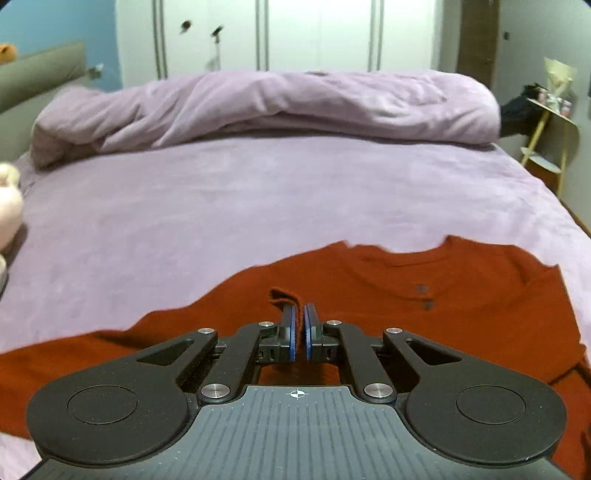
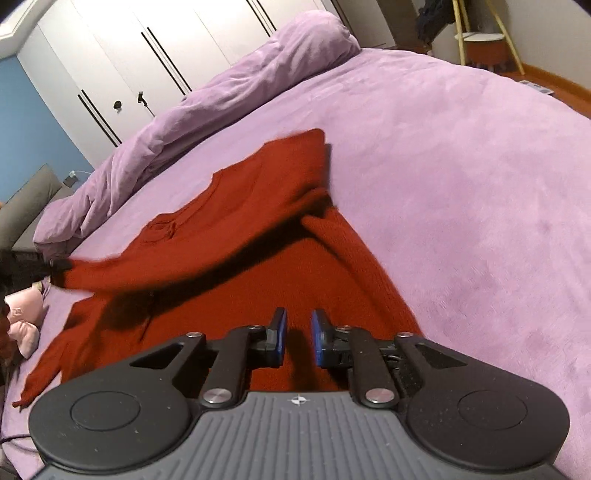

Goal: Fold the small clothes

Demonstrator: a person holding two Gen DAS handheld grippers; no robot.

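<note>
Garment: rust-red knitted long-sleeved sweater [image 2: 236,229], spread on the bed directly ahead of and beneath both grippers; two small dark buttons below the neckline, ahead and right of the left gripper's tips.
Sleeve: one long red sleeve [image 2: 122,271] lifted off the bed, stretched out to the far left of the right gripper, casting a dark shadow across the sweater body.
Left gripper [image 1: 299,314]: black two-finger tool with blue pads, fingers pressed nearly together; a fold of the red knit rises at its tips and appears pinched there.
Right gripper [image 2: 298,319]: same make, jaws standing a little apart with a clear gap; nothing between the pads; poised over the lower body of the sweater, contact with the cloth cannot be told.
Surface: bed covered in a lilac plush cover [image 1: 240,199], under the sweater and running on beyond both grippers.
Bedding: rolled lilac duvet [image 1: 266,107], along the far edge of the bed.
Soft toy: pale pink plush figure [image 2: 26,314], at the bed's edge, far left of the right gripper.
Storage: white wardrobe with closed doors [image 1: 317,33], behind the duvet; contents not visible.
Side stand: small round tiered table with yellow legs [image 1: 550,136], far right of the left gripper; small items on top, too blurred to tell.
</note>
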